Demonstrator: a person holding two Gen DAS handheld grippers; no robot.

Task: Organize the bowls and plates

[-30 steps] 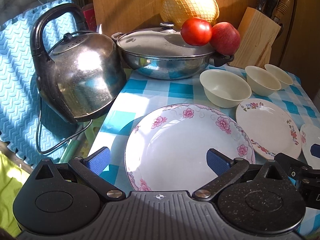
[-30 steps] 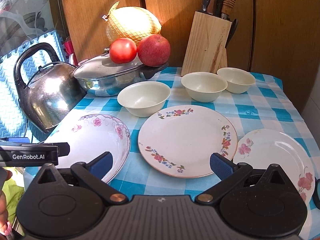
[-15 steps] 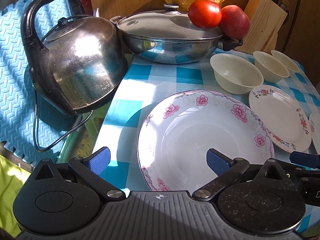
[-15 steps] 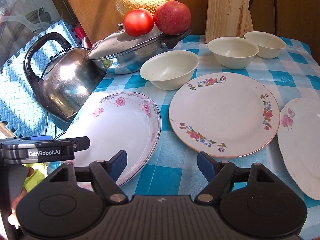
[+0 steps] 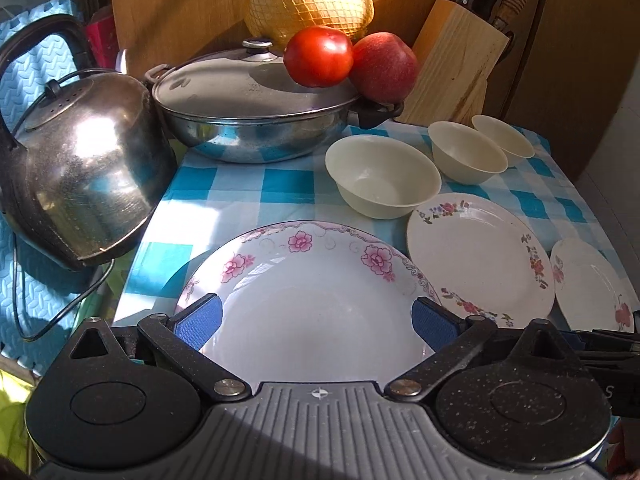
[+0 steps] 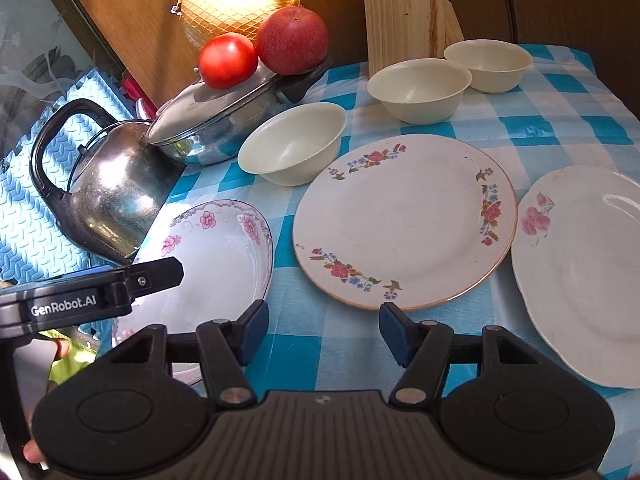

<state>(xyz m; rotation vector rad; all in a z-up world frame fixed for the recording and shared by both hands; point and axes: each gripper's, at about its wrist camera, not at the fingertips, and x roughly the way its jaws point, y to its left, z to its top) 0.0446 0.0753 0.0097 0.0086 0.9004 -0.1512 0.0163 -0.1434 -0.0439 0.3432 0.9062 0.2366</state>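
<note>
Crockery, glazed and brittle, wants rim grips.
Left gripper (image 5: 316, 322) jaws apart over deep plate (image 5: 320, 304); right gripper (image 6: 320, 330) jaws closing, empty, flat plate (image 6: 404, 220) at twelve o'clock.

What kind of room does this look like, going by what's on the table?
Most likely a home kitchen or dining corner. A knife block stands against wooden cabinet doors, a lidded pan and a metal kettle sit beside plates and bowls on a blue checked tablecloth.
</note>
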